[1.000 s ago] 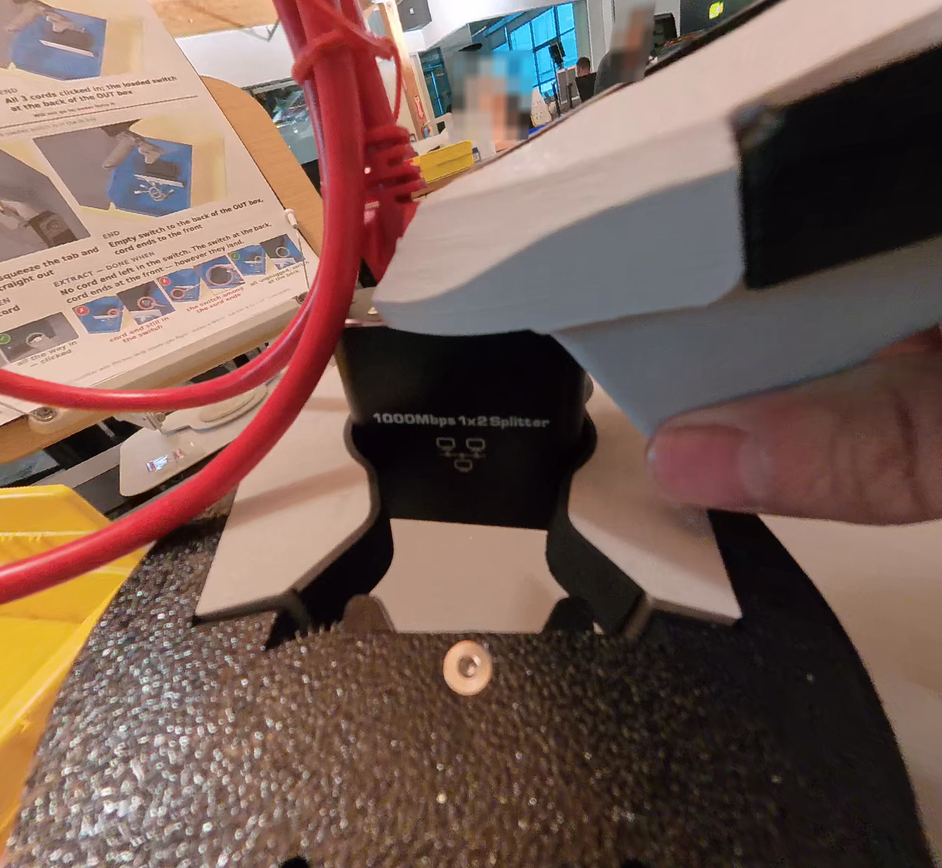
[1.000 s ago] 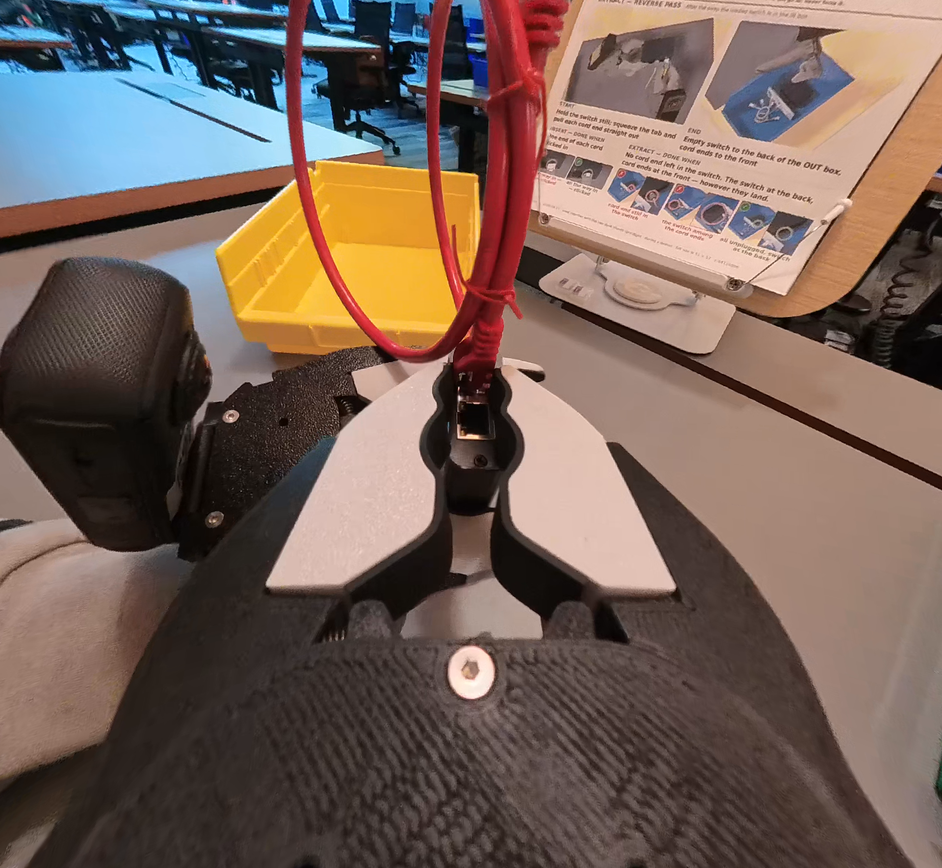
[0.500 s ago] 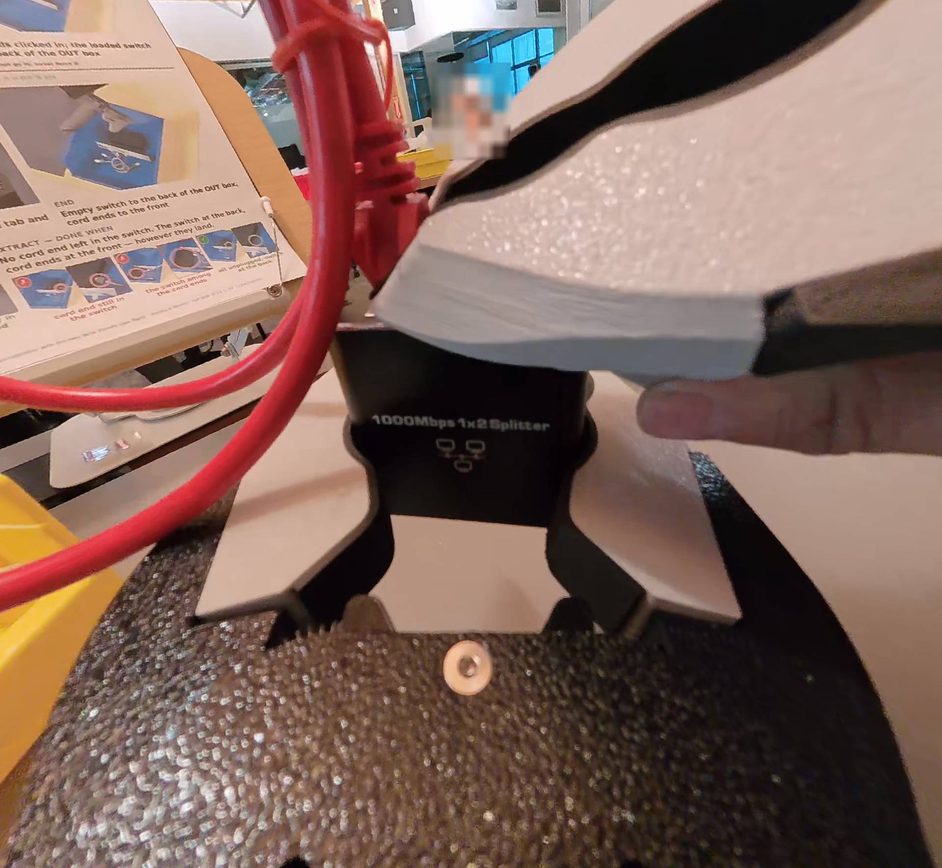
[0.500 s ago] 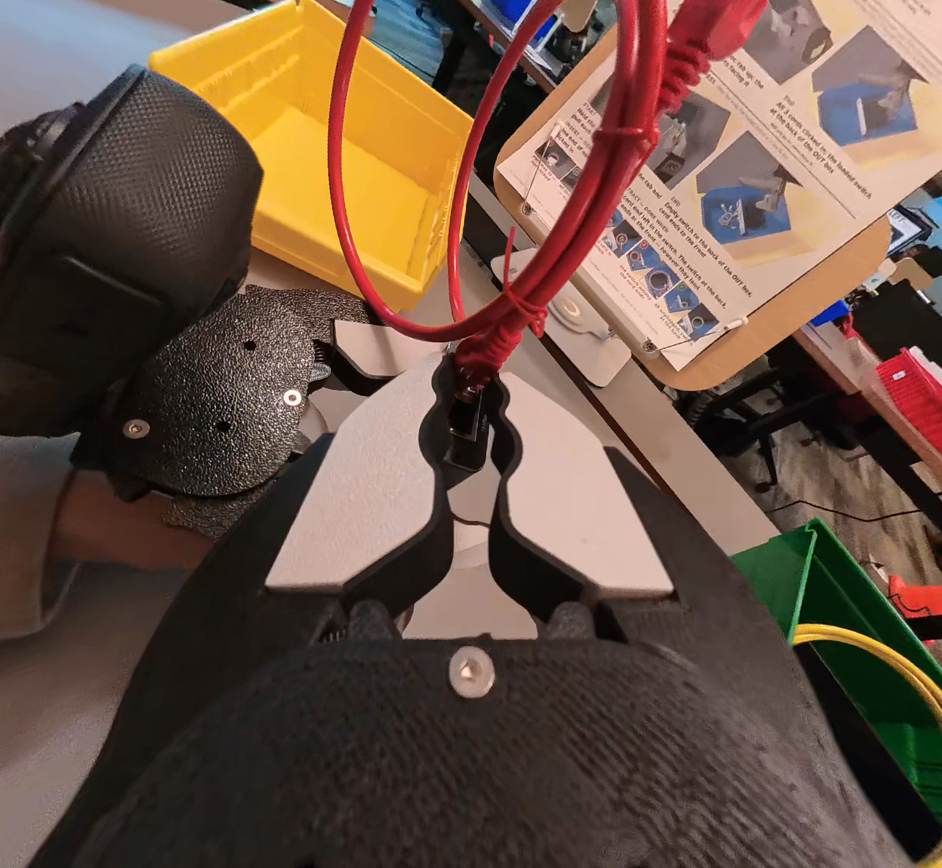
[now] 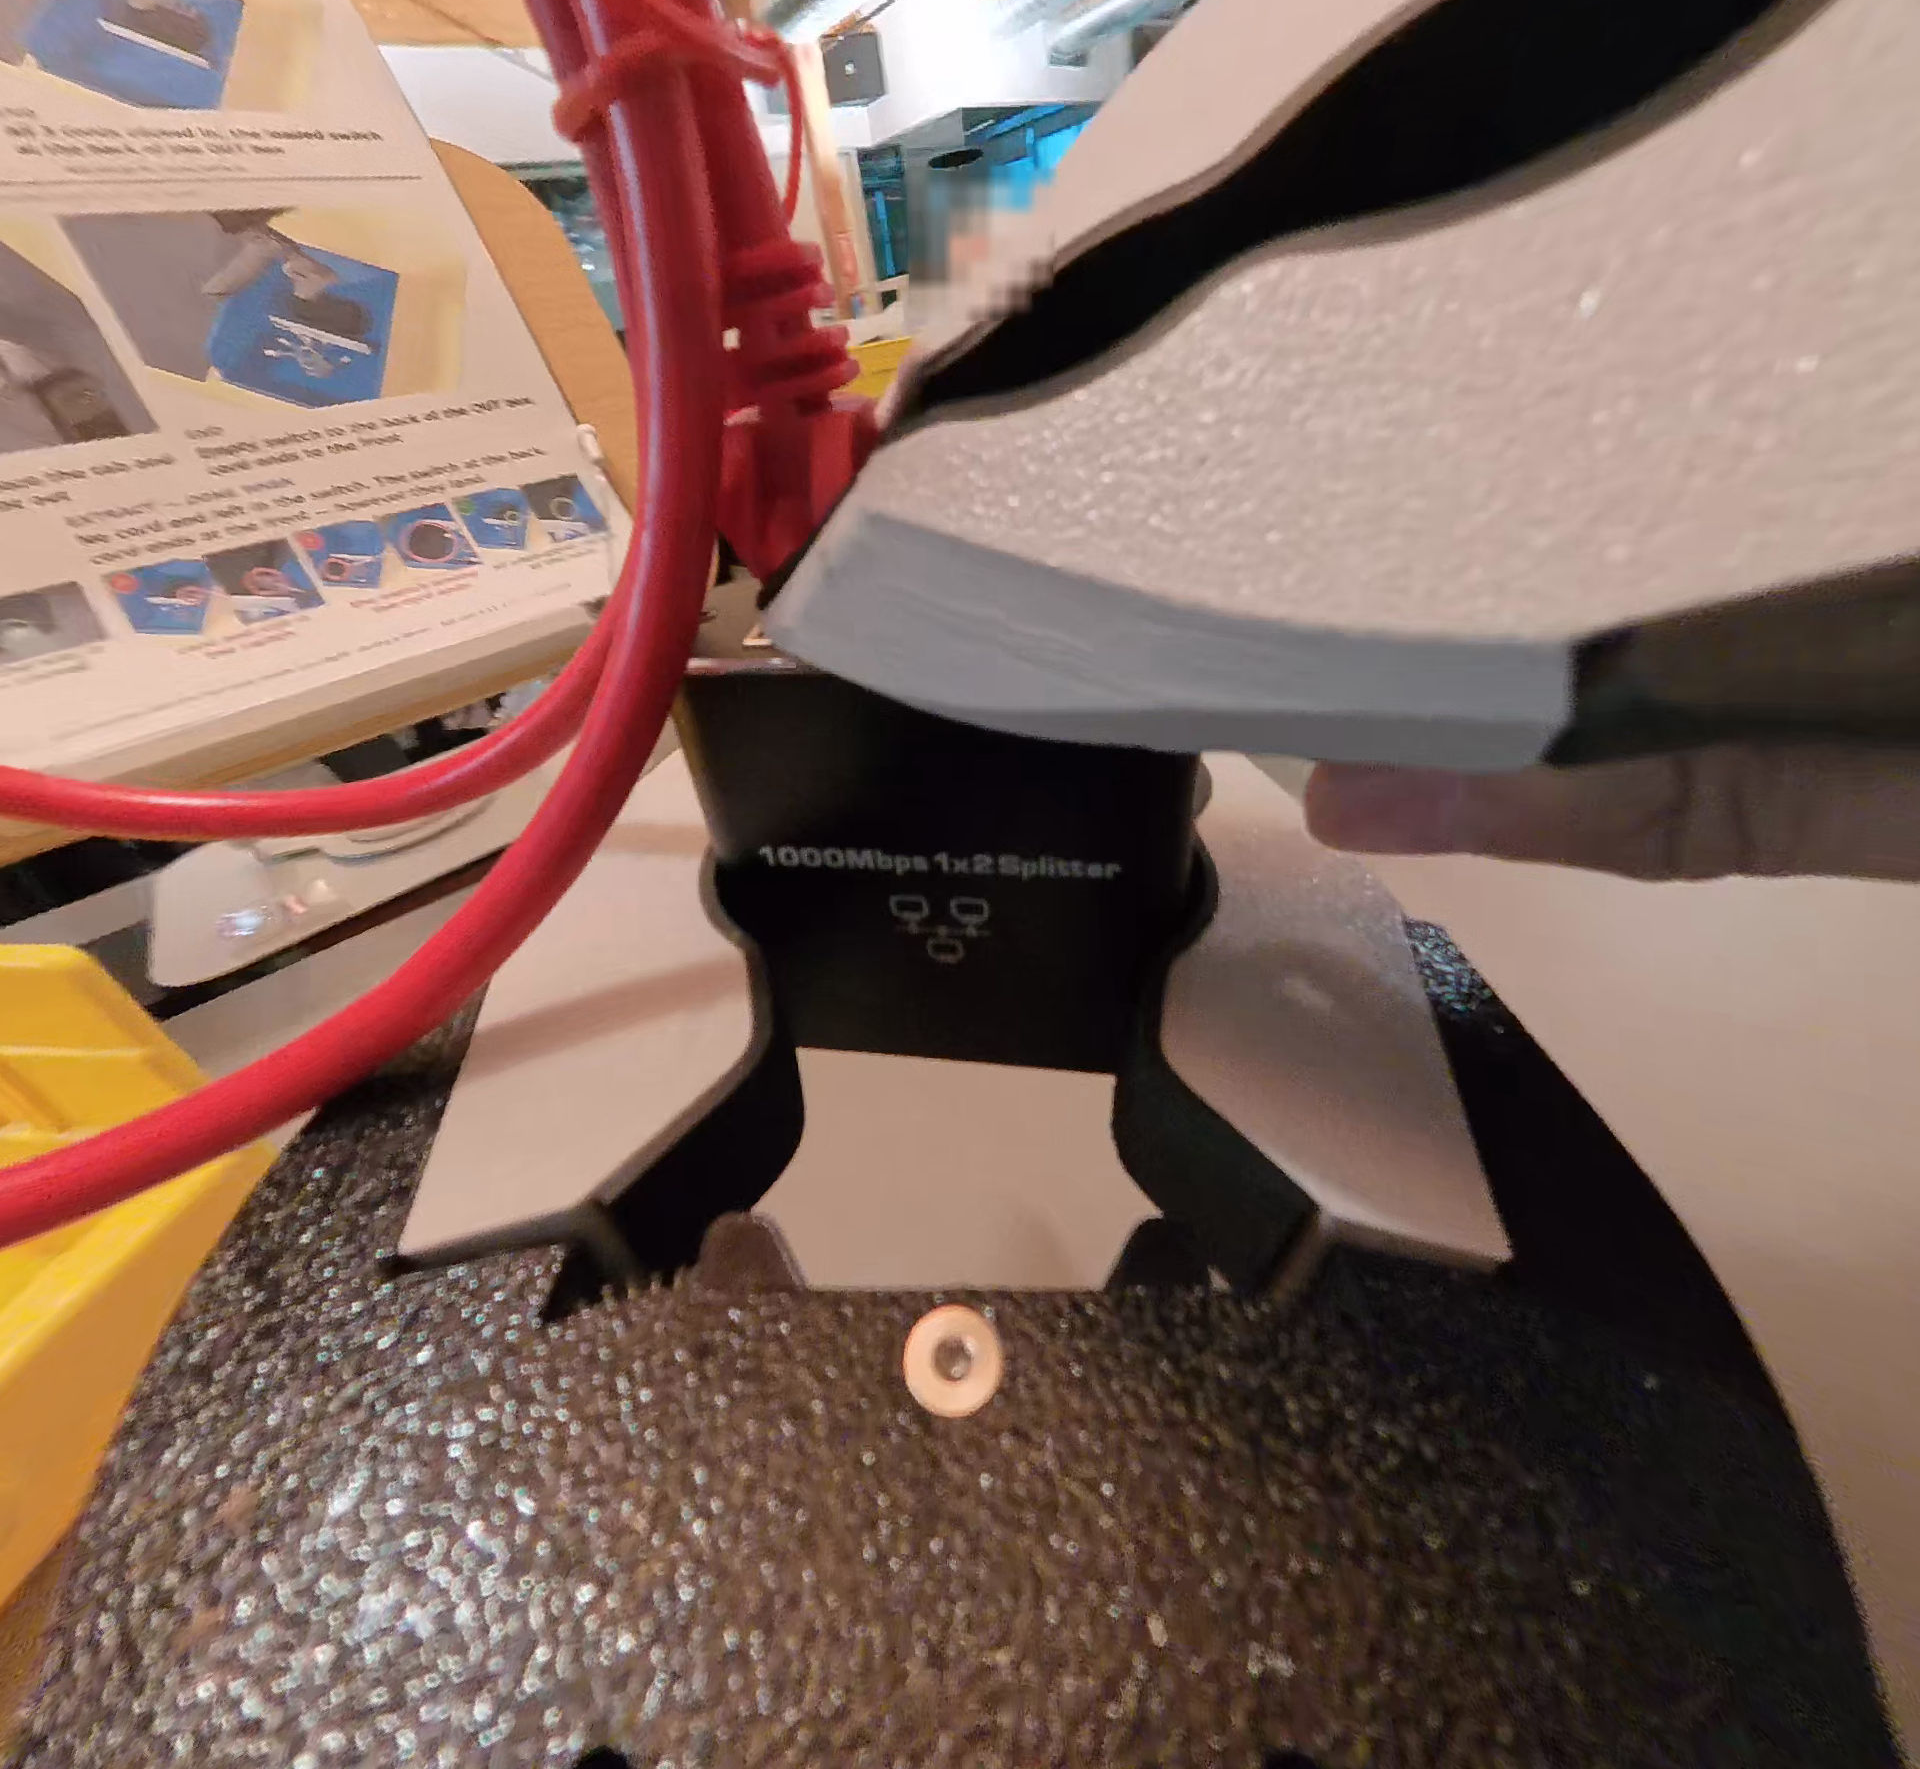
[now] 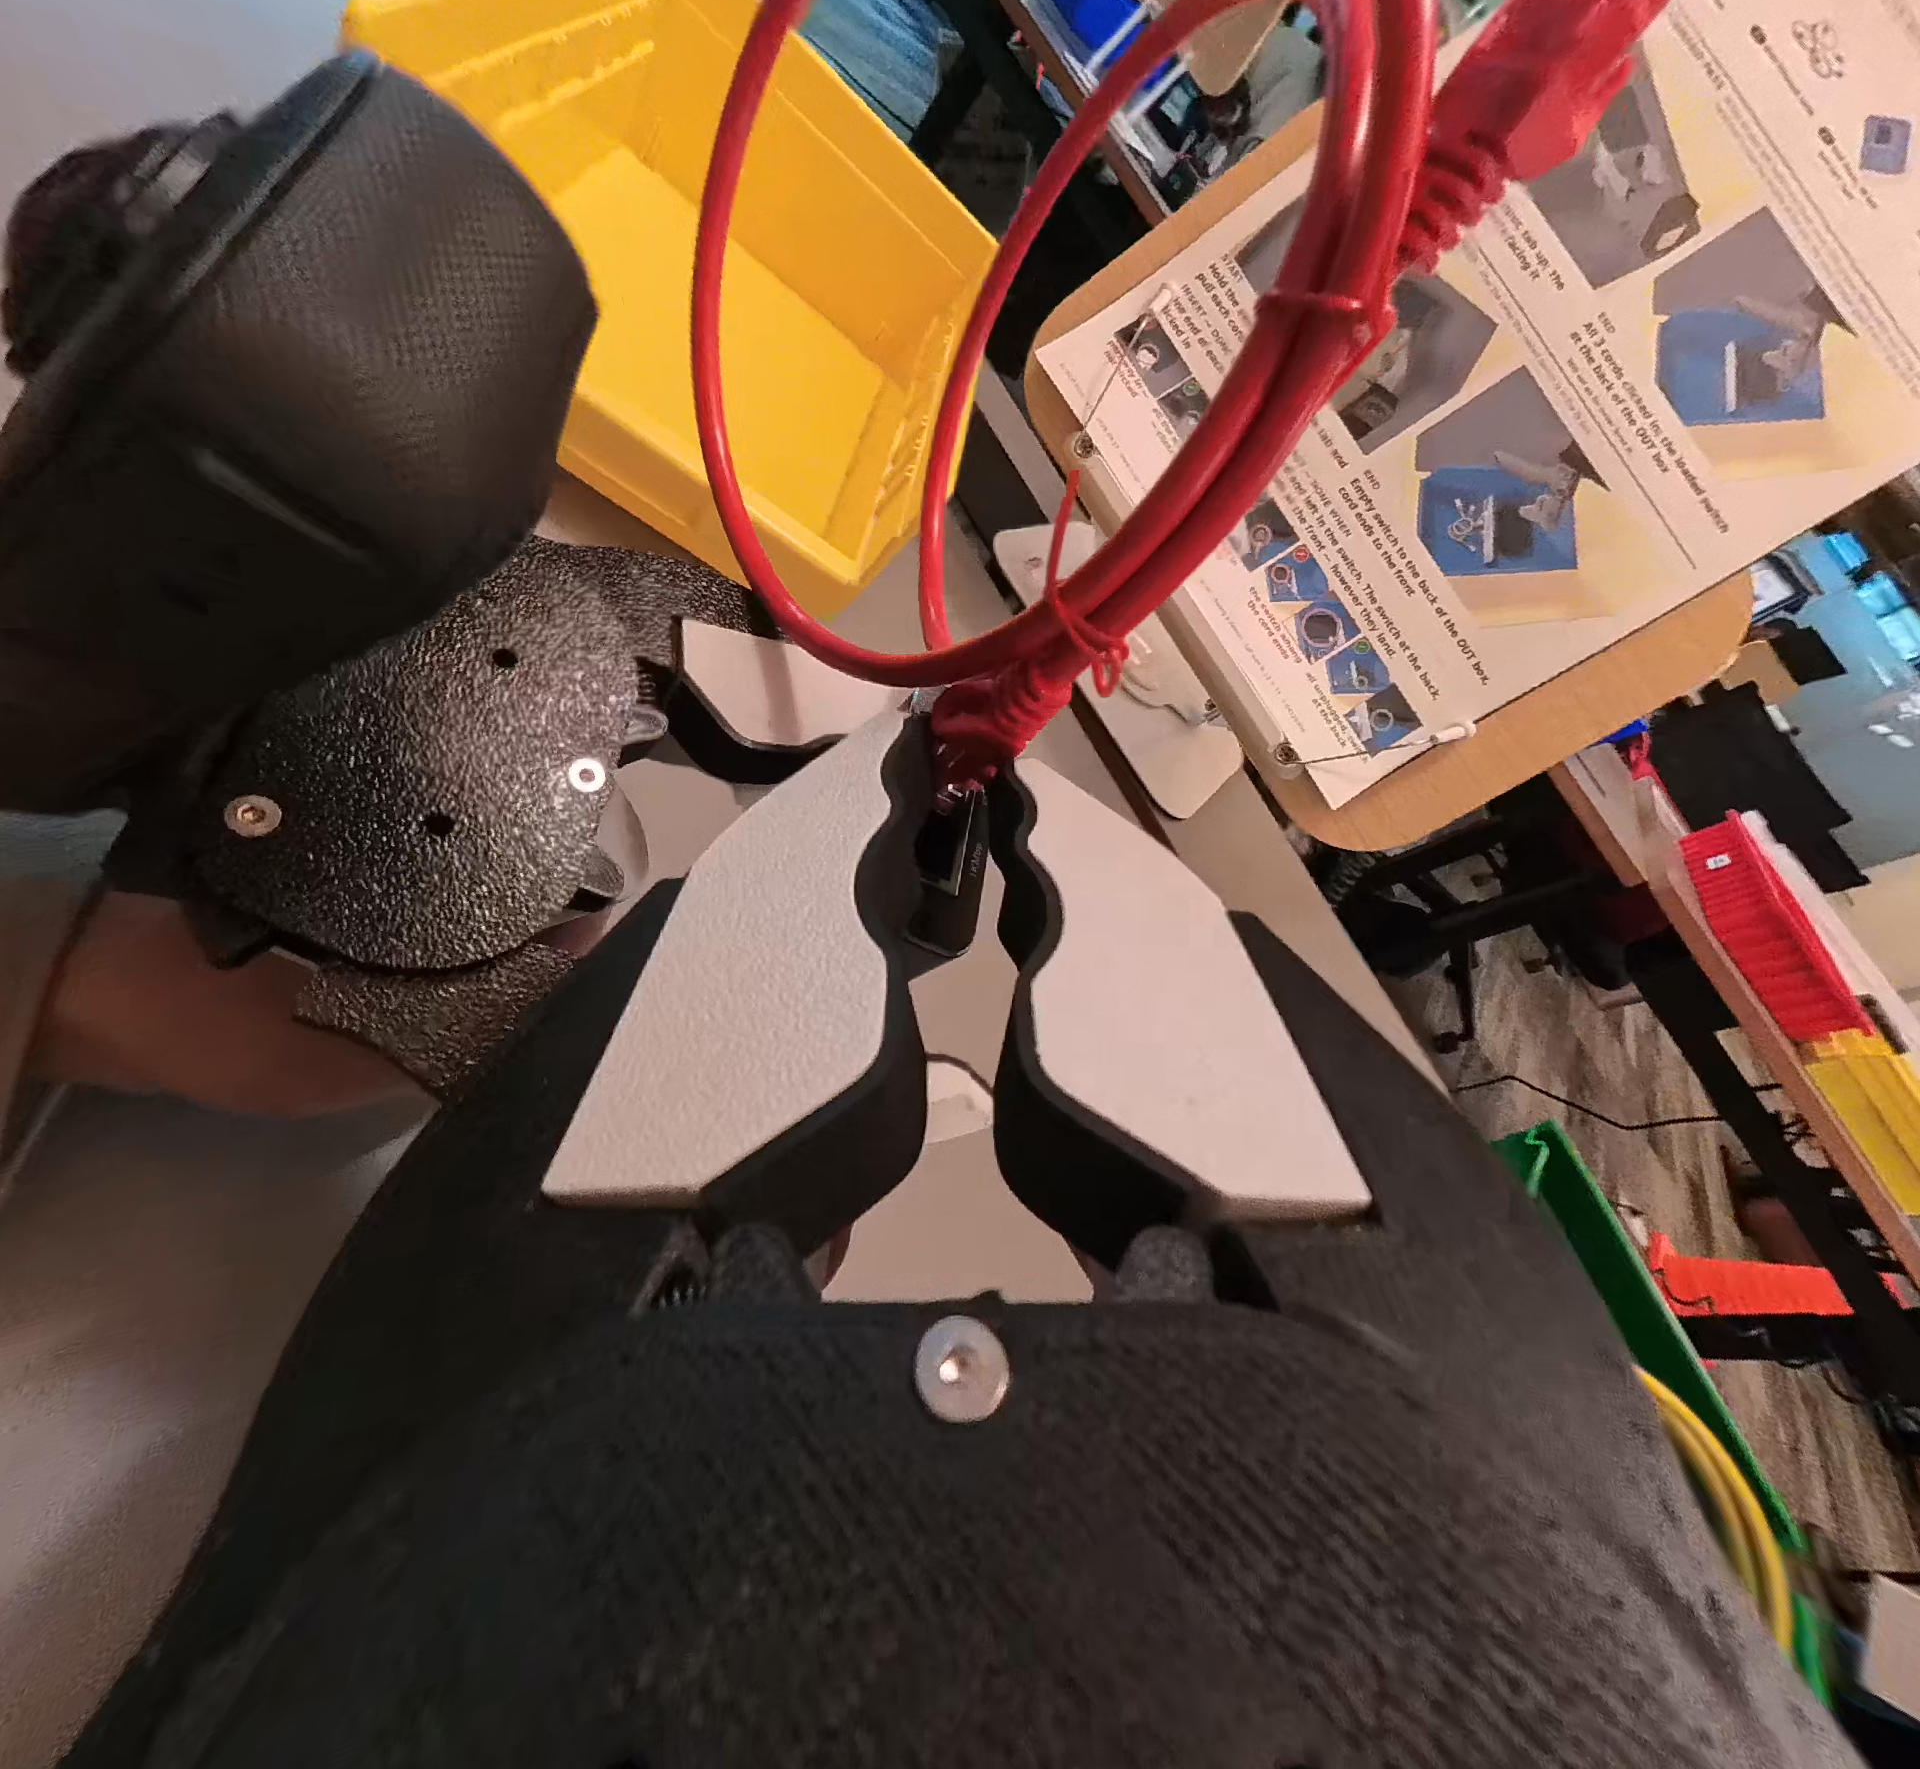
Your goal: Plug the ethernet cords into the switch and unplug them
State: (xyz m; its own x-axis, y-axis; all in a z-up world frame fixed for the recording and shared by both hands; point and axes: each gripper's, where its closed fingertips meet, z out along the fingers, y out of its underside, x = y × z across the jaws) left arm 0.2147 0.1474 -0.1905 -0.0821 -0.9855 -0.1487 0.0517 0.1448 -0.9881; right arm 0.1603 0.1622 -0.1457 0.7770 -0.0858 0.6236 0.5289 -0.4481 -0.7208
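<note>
Left wrist view: the left gripper [image 5: 951,950] is clenched on the black switch [image 5: 940,815], which sits upright between its 2 fingers with its port end pointing forward, away from the camera. A red cord [image 5: 644,389], coiled and tied, rises from that far end; its plug [image 5: 779,462] meets the top edge of the switch. The right gripper [image 5: 1351,514] reaches in from the right and lies across the switch top, its tip against the plug. A fingertip of the person's hand [image 5: 1475,815] shows beneath it. A yellow bin [image 5: 73,1231] stands at lower left; its inside is not visible here. An instruction sheet [image 5: 239,348] stands behind. Right wrist view: the right gripper [image 6: 961,846] is closed down on the red plug [image 6: 977,732] where it enters the switch [image 6: 948,888], seen edge-on in the gap between the fingers. The cord loop [image 6: 1039,317] stands up beyond the tips, with its free plug [image 6: 1558,78] hanging loose at upper right. The left gripper [image 6: 436,784] holds the switch from the left. The yellow bin [image 6: 748,285] appears empty. A green bin [image 6: 1621,1304] at lower right holds a yellow cord [image 6: 1725,1511]. Judgement: the plug's long axis runs in line with the switch's long axis, so the coming pull or push should follow that line, with the left gripper bracing. Whether the plug is latched cannot be told.
</note>
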